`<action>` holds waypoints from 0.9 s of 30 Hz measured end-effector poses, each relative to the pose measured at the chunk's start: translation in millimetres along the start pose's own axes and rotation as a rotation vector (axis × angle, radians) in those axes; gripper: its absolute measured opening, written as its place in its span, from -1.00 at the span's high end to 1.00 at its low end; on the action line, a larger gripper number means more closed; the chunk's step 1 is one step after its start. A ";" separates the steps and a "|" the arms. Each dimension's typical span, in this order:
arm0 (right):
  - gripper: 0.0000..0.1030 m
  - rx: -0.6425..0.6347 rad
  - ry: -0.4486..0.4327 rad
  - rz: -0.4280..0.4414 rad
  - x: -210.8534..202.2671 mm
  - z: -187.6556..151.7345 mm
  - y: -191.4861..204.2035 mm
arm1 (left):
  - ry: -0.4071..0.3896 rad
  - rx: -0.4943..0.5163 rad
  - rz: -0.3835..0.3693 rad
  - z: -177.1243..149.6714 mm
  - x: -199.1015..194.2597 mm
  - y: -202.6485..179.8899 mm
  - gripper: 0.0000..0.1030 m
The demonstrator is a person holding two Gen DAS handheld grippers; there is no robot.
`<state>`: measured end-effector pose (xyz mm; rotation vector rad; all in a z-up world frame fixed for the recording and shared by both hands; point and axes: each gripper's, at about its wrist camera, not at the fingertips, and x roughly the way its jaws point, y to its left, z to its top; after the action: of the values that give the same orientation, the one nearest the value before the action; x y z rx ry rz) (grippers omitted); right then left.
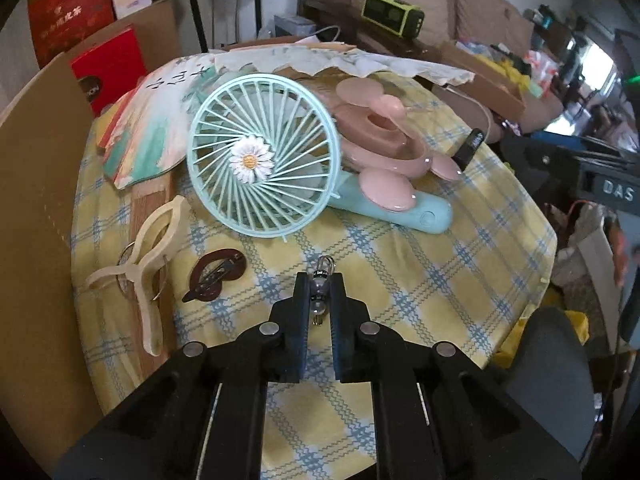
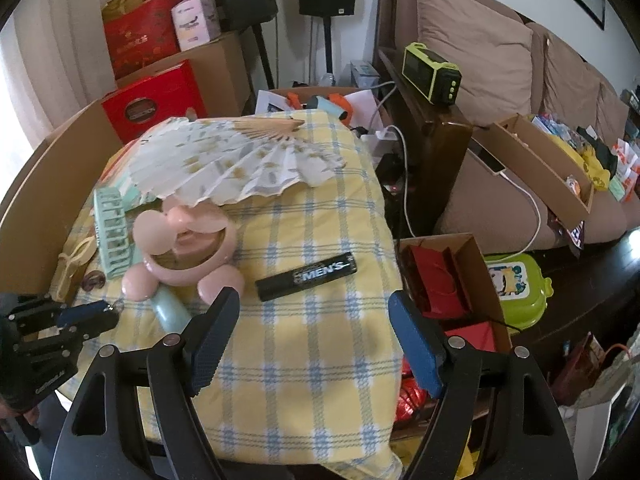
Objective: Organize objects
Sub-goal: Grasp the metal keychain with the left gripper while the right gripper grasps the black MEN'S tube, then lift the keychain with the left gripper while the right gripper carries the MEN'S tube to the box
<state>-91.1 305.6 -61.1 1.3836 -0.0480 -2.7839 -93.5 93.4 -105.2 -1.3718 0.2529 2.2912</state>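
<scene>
Yellow-checked cloth covers the bench (image 1: 400, 280), where the left tongs (image 1: 319, 288) pinch a small beaded metal charm (image 1: 322, 280) held just above the cloth, near the brown hair clip (image 1: 214, 276) and cream hair claw (image 1: 140, 268). The right tongs (image 2: 314, 308) hang spread and empty above the cloth, near the black "MEN'S" tube (image 2: 306, 276). Judged unfinished: mint handheld fan (image 1: 264, 160), pink fan (image 1: 384, 148) and paper folding fan (image 2: 228, 168) lie heaped together, the tube apart, the charm unplaced.
</scene>
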 end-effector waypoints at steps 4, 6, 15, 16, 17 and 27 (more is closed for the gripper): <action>-0.52 0.010 0.002 0.008 2.3 -1.0 -6.3 | -0.029 -0.016 -0.004 -0.6 -6.6 3.1 0.84; -0.52 0.012 0.001 0.014 3.8 -1.1 -8.3 | -0.030 -0.025 -0.004 -1.5 -8.9 5.6 0.84; -0.53 -0.084 -0.016 0.037 21.3 0.3 -4.0 | -0.070 -0.064 -0.039 -5.6 -34.0 12.3 0.84; -0.55 -0.109 -0.019 0.035 24.1 1.4 -2.2 | -0.074 -0.069 -0.042 -5.4 -36.7 13.5 0.84; -0.58 -0.142 -0.022 0.037 27.8 2.2 -0.3 | -0.078 -0.073 -0.045 -4.8 -39.0 14.7 0.84; -0.73 -0.219 0.027 0.153 46.8 6.7 -7.8 | -0.090 -0.116 -0.075 -8.5 -49.3 24.6 0.83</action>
<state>-124.8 311.5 -94.6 1.3049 0.1412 -2.5570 -78.6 54.3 -68.2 -1.3055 0.0402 2.3297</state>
